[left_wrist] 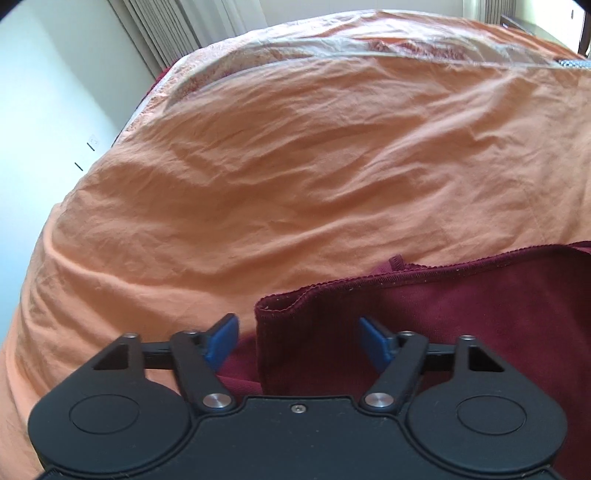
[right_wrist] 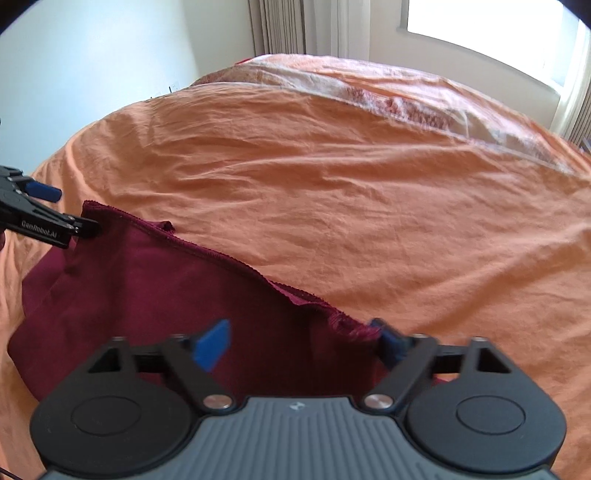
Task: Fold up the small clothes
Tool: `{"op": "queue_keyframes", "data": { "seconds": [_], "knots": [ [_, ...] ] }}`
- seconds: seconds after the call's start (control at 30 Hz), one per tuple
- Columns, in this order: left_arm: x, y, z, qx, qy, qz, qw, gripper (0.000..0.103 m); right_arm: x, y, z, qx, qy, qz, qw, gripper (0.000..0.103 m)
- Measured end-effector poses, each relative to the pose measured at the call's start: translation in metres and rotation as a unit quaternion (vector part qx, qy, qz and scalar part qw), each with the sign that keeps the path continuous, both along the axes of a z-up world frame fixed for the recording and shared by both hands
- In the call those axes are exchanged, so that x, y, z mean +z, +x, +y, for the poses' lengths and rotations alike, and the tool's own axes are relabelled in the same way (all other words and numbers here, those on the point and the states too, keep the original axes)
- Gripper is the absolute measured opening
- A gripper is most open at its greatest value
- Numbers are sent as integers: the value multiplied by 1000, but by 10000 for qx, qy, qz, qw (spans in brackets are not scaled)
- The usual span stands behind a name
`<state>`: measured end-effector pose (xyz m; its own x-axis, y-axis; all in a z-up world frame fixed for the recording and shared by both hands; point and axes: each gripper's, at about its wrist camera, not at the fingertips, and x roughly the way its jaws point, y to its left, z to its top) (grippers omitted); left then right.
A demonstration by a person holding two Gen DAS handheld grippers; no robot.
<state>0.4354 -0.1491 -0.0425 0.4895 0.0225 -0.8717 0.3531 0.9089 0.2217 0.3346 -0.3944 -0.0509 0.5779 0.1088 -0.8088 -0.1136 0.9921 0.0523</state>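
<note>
Covering bed, wrinkled orange sheet is seen; curtains and bright window behind. Maroon garment is spread at near edge. Left gripper and right gripper are spread wide over garment's corners, nothing clamped.

Bed with cloth on it.
We see a creased orange sheet; a dark red garment lies flat at its near edge.

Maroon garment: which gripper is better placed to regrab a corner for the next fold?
Probably the left gripper: its open jaws straddle the maroon garment's folded corner. The right gripper is open too, with its corner bunched against one finger.
</note>
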Motion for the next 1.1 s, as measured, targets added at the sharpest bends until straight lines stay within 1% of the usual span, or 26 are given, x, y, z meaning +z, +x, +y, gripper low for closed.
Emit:
{"op": "queue_keyframes", "data": {
  "seconds": [0.03,0.07,0.17,0.23,0.27,0.33,0.37,0.43,0.47,0.5,0.53,0.6,0.67,0.77,0.87,0.93,1.0,1.03,1.1],
  "knots": [
    [2,-3,2,24,-4,-76,10000,89,0,-2,2,10,-59,-14,10000,92],
    [3,-5,4,53,-2,-145,9999,93,-2,-4,3,-6,-147,-6,9999,93],
    [0,-10,11,149,124,-242,9995,94,-12,-9,4,-156,-366,19,9992,96],
    [-9,-13,17,299,288,-245,9988,95,-21,-10,0,-342,-409,92,9985,100],
    [-14,-13,19,409,403,-210,9981,96,-25,-11,-3,-448,-405,136,9981,100],
    [-28,-12,27,718,716,-103,9948,97,-33,-13,-10,-642,-471,237,9965,100],
    [-35,-11,31,874,834,-15,9927,97,-37,-14,-13,-749,-579,287,9951,101],
    [-45,-8,41,1159,925,135,9889,98,-43,-17,-18,-924,-827,338,9917,102],
    [-48,-7,47,1322,967,184,9863,100,-45,-19,-21,-995,-899,331,9904,103],
    [-50,-7,53,1446,923,219,9849,101,-45,-22,-23,-1048,-916,309,9898,103],
    [-49,-7,59,1537,794,237,9846,102,-45,-24,-25,-1094,-911,289,9894,103],
    [-45,-8,71,1679,644,228,9834,102,-43,-30,-25,-1183,-943,226,9882,103],
    [-41,-8,78,1804,742,121,9807,102,-39,-36,-22,-1214,-995,126,9875,103],
    [-29,-9,88,1796,592,28,9820,102,-33,-46,-14,-1176,-967,-65,9883,103],
    [-17,-15,91,1723,438,-88,9840,102,-28,-58,-2,-1102,-755,-213,9908,103],
    [-13,-23,93,1691,389,-163,9847,102,-27,-66,10,-1175,-574,-313,9909,103],
    [-10,-33,95,1702,258,-160,9849,102,-28,-70,26,-1098,-244,-356,9930,103],
    [-10,-39,96,1732,156,-128,9847,102,-28,-70,35,-982,-114,-349,9945,103],
    [-10,-53,99,1777,-194,11,9839,102,-26,-66,52,-843,-61,-390,9957,103]
  ]
}}
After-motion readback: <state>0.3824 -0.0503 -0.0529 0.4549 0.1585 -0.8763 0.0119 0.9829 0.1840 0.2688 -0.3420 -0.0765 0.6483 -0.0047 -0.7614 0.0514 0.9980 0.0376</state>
